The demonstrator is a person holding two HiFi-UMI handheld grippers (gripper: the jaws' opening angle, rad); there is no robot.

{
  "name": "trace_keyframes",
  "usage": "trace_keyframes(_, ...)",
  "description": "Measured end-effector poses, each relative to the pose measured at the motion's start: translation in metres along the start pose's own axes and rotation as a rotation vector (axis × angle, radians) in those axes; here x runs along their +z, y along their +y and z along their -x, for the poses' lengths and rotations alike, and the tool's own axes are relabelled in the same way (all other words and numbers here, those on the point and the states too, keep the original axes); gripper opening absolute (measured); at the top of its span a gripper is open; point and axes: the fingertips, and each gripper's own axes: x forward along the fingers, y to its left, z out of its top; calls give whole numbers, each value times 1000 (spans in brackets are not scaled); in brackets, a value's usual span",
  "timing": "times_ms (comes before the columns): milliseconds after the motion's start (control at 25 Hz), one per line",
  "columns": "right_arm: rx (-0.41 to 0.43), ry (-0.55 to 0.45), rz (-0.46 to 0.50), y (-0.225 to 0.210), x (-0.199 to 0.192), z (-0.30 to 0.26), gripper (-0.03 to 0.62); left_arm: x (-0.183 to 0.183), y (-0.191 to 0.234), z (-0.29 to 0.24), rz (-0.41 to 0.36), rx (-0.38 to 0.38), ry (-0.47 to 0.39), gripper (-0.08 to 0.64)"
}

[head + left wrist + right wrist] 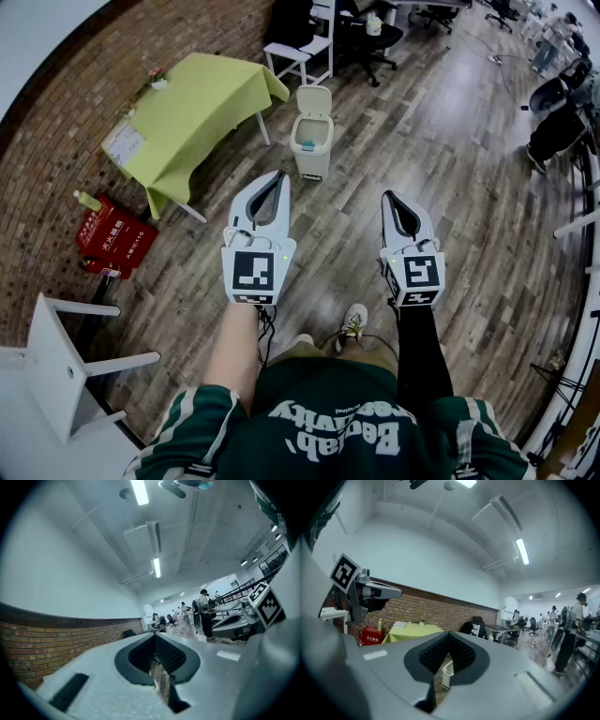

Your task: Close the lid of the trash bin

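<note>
We hold the left tongs [277,174] and right tongs [387,195] at mid frame, both pressed together and empty. The bin [310,150] stands on the floor [459,178] at upper centre, just above the left tongs, its lid [314,98] raised.

a small pale trash bin [310,155] is seen standing upright on the wooden floor [422,169], just beside a corner of the green-covered table [197,103]. its lid [314,99] is raised and tipped back, so the mouth is left open, bluish inside. a dark strip is shown at the foot of its front.
</note>
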Motion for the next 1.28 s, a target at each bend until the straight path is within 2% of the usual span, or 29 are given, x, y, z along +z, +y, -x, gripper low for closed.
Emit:
trace_keyframes(240,-29,13,-11,73,4,20,11,-17,36,56,32,-28,9,8)
trace_keyframes(560,-59,-20,-33,116,18,31,11,-28,66,95,89,-48,13,8)
trace_keyframes(840,-82,-30,-31,114,24,28,11,-31,72,94,99,-63,5,8)
trace_keyframes(1280,-59,-44,-37,93,19,-16,12,-46,82,52,99,-56,17,8)
